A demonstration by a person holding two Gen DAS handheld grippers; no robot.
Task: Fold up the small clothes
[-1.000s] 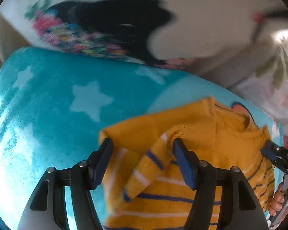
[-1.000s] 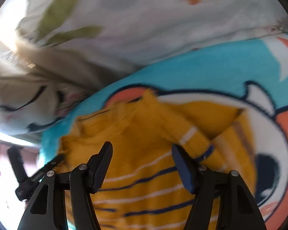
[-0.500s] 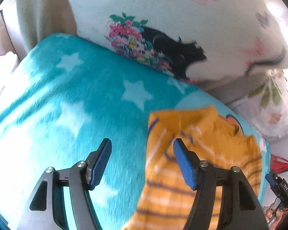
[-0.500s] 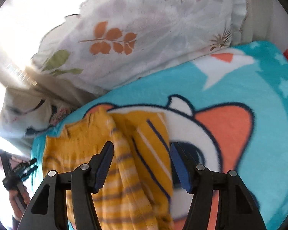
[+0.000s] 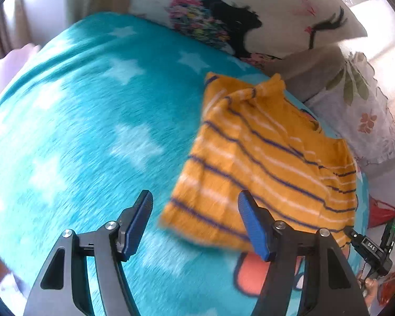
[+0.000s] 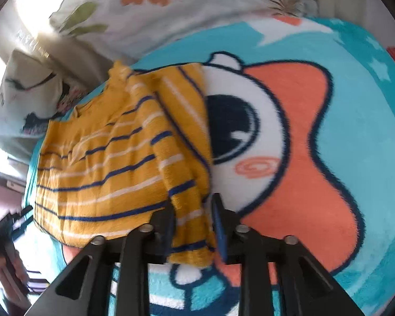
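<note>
A small mustard-yellow sweater (image 5: 263, 158) with navy and white stripes lies on a turquoise blanket (image 5: 92, 131), its sleeves folded in over the body. My left gripper (image 5: 194, 223) is open and empty just above the sweater's near left corner. In the right wrist view the sweater (image 6: 105, 158) lies left of centre. My right gripper (image 6: 192, 226) has narrowed around the sweater's near right edge, where the folded sleeve (image 6: 187, 197) passes between the fingers. The right gripper also shows at the left view's lower right edge (image 5: 368, 247).
The blanket carries a cartoon print with an orange and white figure (image 6: 289, 144) right of the sweater. Pillows lean at the far side: one with a black-haired face print (image 5: 237, 21), one with leaf prints (image 6: 158, 5). A red object (image 5: 381, 210) sits beyond the blanket's right edge.
Both grippers have pulled back toward the sweater's near hem. The right jaws have closed from wide open onto the sweater's near right edge. The left stays open.
</note>
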